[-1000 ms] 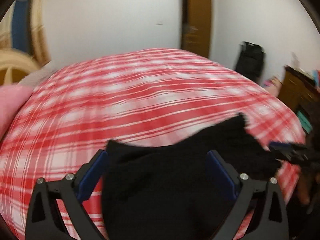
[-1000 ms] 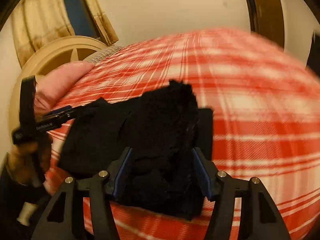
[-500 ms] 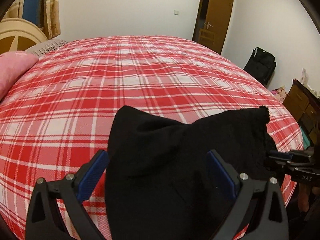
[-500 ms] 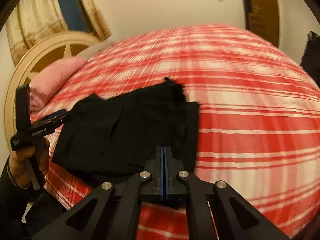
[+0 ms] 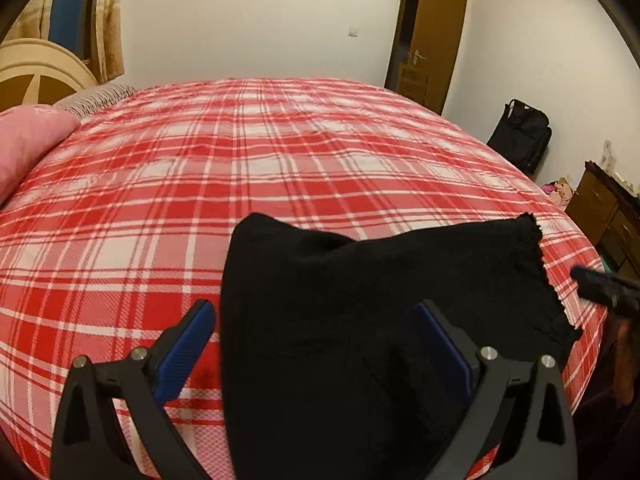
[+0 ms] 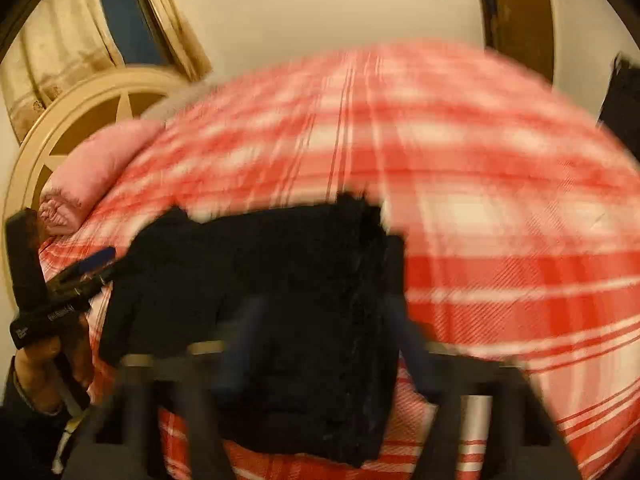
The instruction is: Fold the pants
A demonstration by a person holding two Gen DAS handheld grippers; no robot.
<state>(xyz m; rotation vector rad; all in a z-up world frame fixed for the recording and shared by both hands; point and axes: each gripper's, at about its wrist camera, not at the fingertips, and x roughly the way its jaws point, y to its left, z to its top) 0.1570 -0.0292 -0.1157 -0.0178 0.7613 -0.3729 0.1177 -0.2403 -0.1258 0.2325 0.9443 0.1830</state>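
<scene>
Jaws on the left gripper (image 5: 314, 346) stand wide apart, grasping nothing; the pants (image 5: 360, 320) lie folded between and ahead of them on the bed (image 5: 200, 184). Right gripper (image 6: 320, 344) is blurred, its jaws seemingly parted astride the bundle's near edge. Judged step: release and tidy. Lower each gripper squarely, press the fold flat, and avoid dragging cloth. Beyond, left of the jaws, lies a pillow (image 6: 92, 172).

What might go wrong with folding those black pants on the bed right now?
The black pants lie close to the near edge of the plaid bed, so a tug might slide them off. The right gripper looks blurred mid-motion and could snag the frayed hem.
</scene>
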